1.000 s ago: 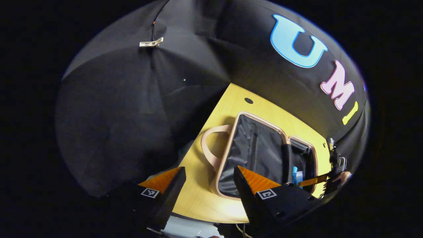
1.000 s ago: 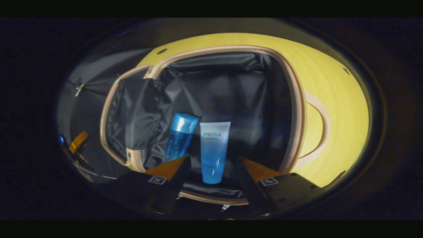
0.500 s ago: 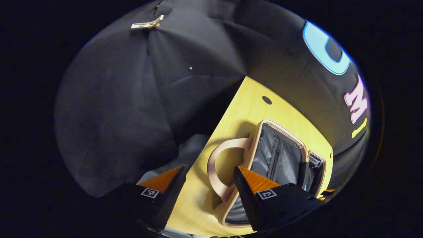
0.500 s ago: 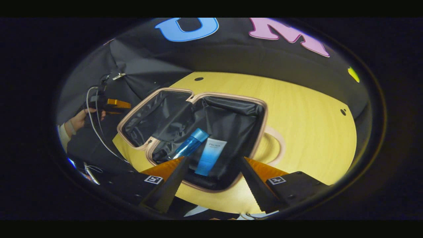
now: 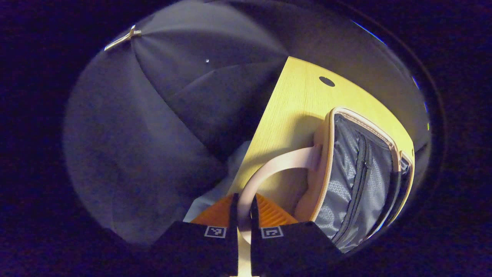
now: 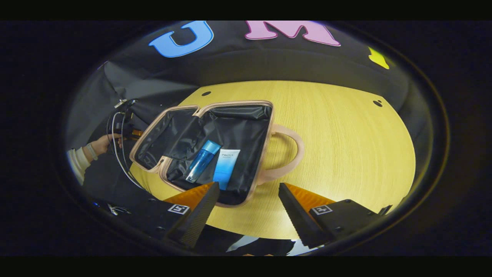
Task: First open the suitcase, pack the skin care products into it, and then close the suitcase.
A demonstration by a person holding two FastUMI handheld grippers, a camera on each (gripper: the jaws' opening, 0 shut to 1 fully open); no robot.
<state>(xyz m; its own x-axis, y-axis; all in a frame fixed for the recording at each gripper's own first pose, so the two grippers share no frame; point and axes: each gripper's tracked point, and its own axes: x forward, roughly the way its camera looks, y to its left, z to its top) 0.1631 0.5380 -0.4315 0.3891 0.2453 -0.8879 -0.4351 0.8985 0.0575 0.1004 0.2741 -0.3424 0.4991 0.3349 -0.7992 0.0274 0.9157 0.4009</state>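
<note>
A black cloth wall stands behind a round yellow wooden desk, and on the desk the suitcase lies open, its two halves spread flat with dark lining up.

In the right claw view, two products lie side by side in the deeper half: a blue bottle and a blue-and-white tube. Both have the long axis running from the near rim toward the hinge, the bottle leaning a little to the left. The tube carries a printed word near its top; I leave it unread, and it is small here anyway.

The right claw is wide open and holds nothing. It hangs over the near edge of the desk, with the suitcase ahead and to its left.

The left claw is closed on a handle, a pale pink loop; both fingers press on the strap from its two sides. In that view the lid half lies ahead and to the right of the claw, and the loop curves from the claw up to the lid rim. In the right claw view a hand appears beyond the shallower half.

The packing looks done, so closing seems the step in hand. The left claw has the lid side, so it is the better placed one; the lid must swing over the hinge toward the half that holds the products.
</note>
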